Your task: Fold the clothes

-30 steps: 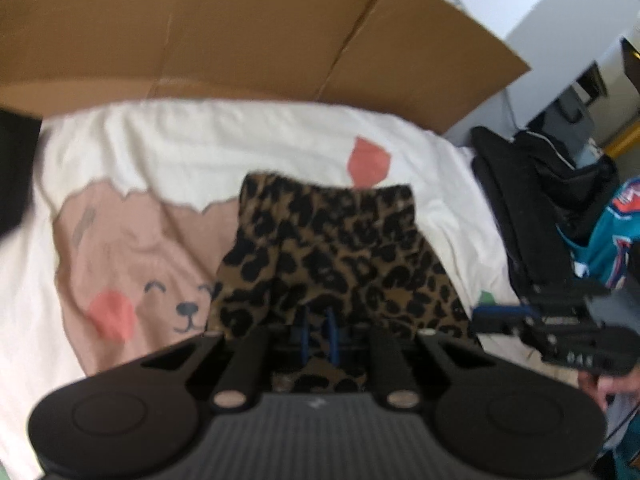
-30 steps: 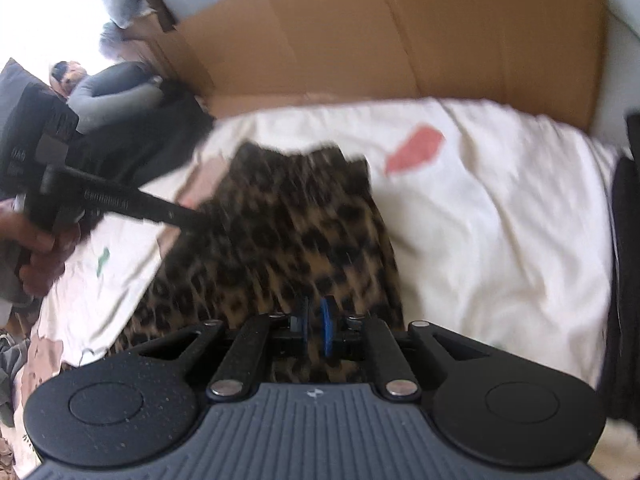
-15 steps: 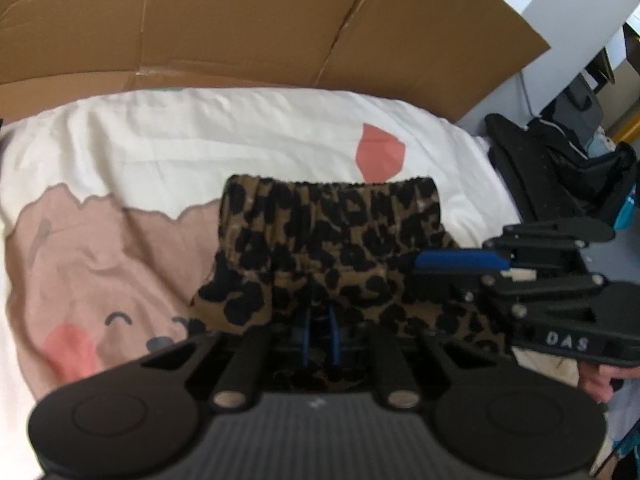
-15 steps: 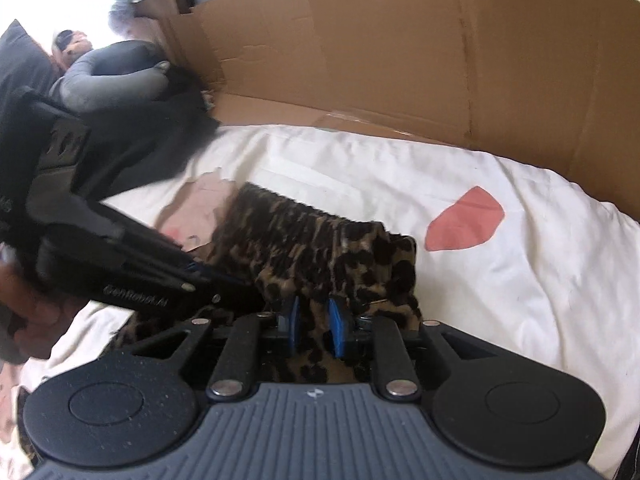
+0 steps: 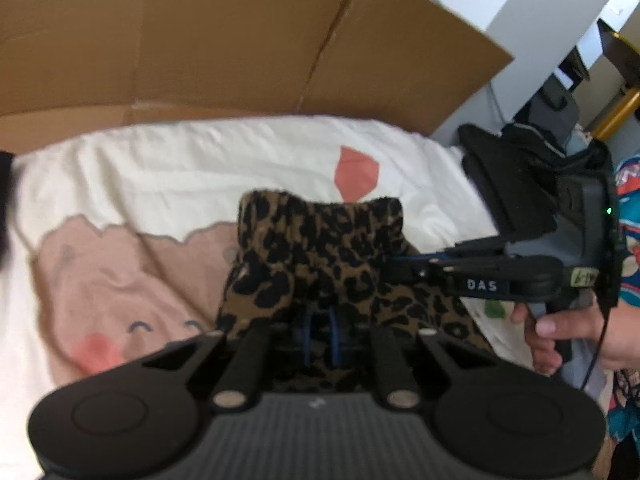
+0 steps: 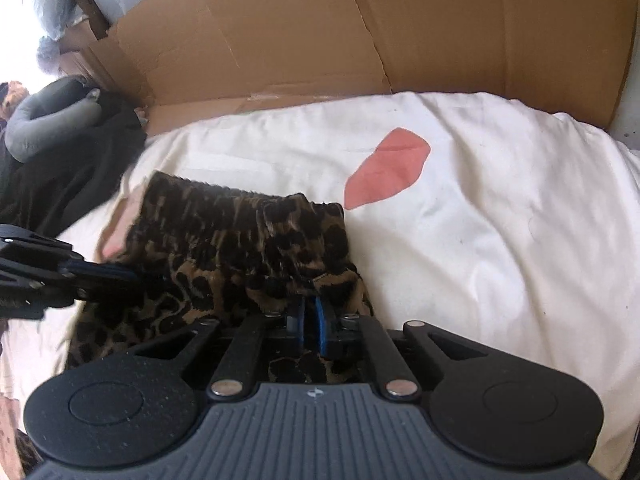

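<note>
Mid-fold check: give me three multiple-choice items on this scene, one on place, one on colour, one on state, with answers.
1. The leopard-print garment lies on:
A. the white sheet
B. the cardboard
C. a black chair

2. The patch on the sheet beyond the garment is:
A. green
B. coral red
C. blue

3. What is between the left gripper's pads?
A. nothing
B. sheet
C. garment fabric

Answers: 1 A, the white sheet shows all around the garment; 2 B, both views show it coral; 3 C, leopard fabric sits between its blue pads.
</note>
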Demonstrator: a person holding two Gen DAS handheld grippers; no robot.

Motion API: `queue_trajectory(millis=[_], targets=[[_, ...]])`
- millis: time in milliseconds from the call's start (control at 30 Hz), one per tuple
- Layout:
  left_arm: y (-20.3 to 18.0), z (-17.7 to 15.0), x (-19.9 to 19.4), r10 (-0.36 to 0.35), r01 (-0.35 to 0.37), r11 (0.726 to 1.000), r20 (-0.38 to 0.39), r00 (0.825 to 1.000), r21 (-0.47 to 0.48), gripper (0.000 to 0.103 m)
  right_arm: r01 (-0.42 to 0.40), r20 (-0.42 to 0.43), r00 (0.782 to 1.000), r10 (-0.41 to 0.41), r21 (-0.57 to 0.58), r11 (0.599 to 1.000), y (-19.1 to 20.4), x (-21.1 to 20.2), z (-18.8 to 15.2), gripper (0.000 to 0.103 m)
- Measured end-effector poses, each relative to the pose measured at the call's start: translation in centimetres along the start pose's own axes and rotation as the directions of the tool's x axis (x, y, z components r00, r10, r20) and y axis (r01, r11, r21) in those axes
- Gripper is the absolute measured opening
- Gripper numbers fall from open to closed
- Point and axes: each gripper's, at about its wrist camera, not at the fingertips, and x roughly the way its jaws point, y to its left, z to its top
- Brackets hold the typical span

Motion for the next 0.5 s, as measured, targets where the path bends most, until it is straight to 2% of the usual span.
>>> queue_trajectory(millis=[133,233,300,367,500], targets=[[0.8,-0.1,-1.6,0.037,-0.038,0.999,0.021,0.999,0.012,0.011,-0.027,0.055,0.998,0.027,0.005,1.0,0.8,-1.9,-0.4,0.02],[1.9,-0.4,-1.2,0.063,-0.063,0.998,0.012,0.998,-0.01,0.011,-0.054,0.085,0.995,0.056,-0.024,0.998,1.6,-3.2,-1.1,0.031],[2.6,-0.7,-0.5,0.075,-0.075,0.997,0.006,0.997,-0.025,0.011,-0.068,0.087,0.994,0.073,-0.061,0.996,2.4,-3.6,-1.7,0.042],[3.2,-1.1,0.4,0.088,-0.089,0.995,-0.004,0.996,-0.04,0.011,-0.094,0.075,0.992,0.102,-0.098,0.991,3.3,-3.6,-2.4,0.045],[3.5,-1.8,2.5,0.125,-0.125,0.992,-0.03,0.992,-0.013,0.011,-0.072,0.015,0.997,0.077,-0.207,0.976,4.9,-2.5,-4.1,0.045]])
